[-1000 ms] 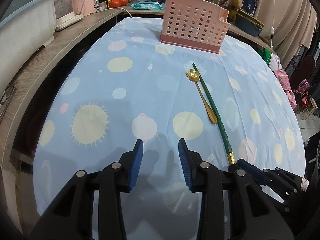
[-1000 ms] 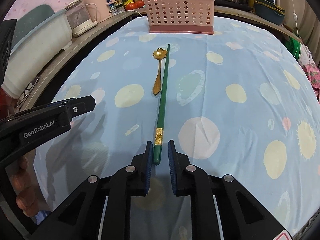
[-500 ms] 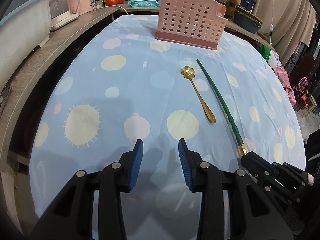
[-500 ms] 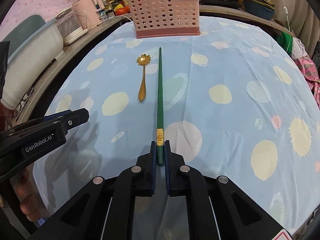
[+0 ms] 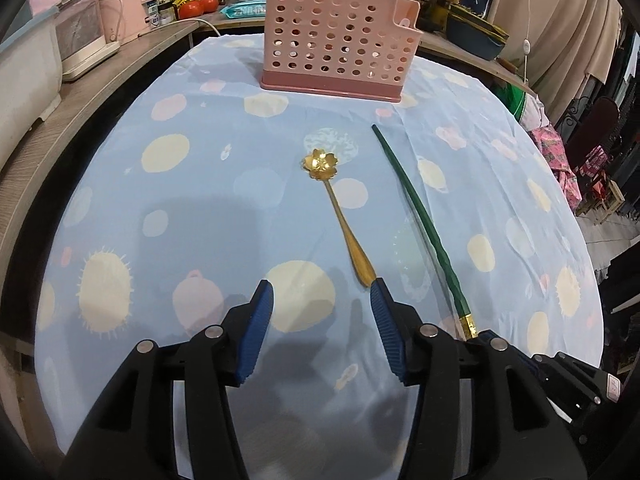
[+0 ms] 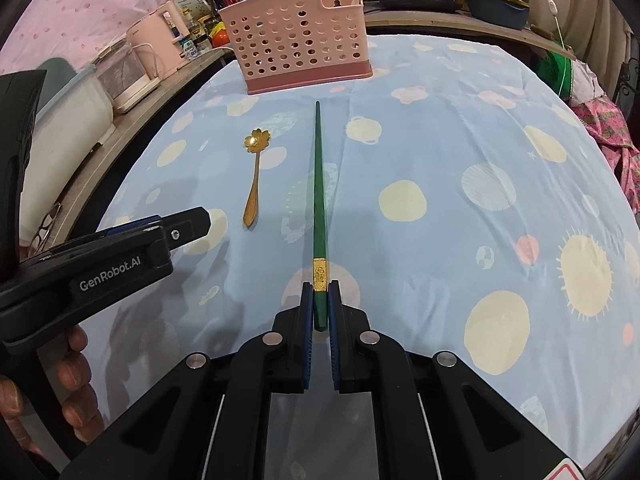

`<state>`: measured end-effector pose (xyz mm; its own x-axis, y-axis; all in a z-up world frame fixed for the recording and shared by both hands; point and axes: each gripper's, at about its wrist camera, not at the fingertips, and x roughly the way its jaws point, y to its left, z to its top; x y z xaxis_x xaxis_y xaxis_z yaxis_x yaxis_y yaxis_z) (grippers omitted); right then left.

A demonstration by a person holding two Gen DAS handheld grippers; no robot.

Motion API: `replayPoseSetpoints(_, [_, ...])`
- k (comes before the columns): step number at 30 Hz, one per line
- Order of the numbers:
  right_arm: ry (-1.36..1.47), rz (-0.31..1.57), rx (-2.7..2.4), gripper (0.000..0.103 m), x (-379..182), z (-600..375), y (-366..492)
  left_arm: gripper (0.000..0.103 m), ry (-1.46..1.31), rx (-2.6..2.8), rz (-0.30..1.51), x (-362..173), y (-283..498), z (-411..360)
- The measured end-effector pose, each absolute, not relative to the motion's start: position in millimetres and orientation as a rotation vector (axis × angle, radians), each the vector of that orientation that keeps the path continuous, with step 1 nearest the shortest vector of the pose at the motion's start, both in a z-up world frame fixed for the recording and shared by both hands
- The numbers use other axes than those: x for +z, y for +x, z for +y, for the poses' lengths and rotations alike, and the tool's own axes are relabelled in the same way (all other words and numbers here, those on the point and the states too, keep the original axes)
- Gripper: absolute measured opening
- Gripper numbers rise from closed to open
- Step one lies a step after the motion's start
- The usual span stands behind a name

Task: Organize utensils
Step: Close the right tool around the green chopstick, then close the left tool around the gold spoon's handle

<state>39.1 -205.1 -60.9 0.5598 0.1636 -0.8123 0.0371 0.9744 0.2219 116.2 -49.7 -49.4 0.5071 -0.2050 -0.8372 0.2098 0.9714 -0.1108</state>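
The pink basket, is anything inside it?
Through the holes of the pink basket only dark gaps and bits of its far wall show; no utensil pokes out the top. Its floor is hidden. The spoon and chopstick are outside it.

Left gripper (image 5: 322,330): black plastic arms, blue ribbed pads (image 5: 256,332), round silver screws on each arm. Its side, seen from the right wrist, carries white "GenRobot.AI" lettering and one small screw near the tip. Bare fingers (image 6: 74,376) below that lettering, skin brown. Right gripper (image 6: 320,306): same black frame, blue pads, four silver screws; possibly a red-and-white label behind the screws, cropped.
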Motion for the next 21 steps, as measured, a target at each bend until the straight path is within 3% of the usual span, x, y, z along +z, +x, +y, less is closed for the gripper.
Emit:
replayPoseSetpoints(7, [0.246, 0.987, 0.077, 0.007, -65.1, -213.4, 43.3, 0.046, 0.001, -0.274, 1.038, -62.6, 127.2, -68.5])
replayPoseSetpoints(13, [0.253, 0.997, 0.087, 0.007, -68.8, -214.8, 44.2, 0.023, 0.032, -0.278, 1.041, -69.5, 126.8, -74.7])
replayPoseSetpoints(15, [0.256, 0.999, 0.089, 0.007, -70.1, -215.0, 44.5, 0.011, 0.025, -0.287, 1.044, -69.4, 127.7, -72.3])
replayPoseSetpoints(21, [0.255, 0.995, 0.097, 0.007, -68.7, -214.1, 43.4, 0.011, -0.006, -0.291, 1.036, -62.4, 122.8, -59.3])
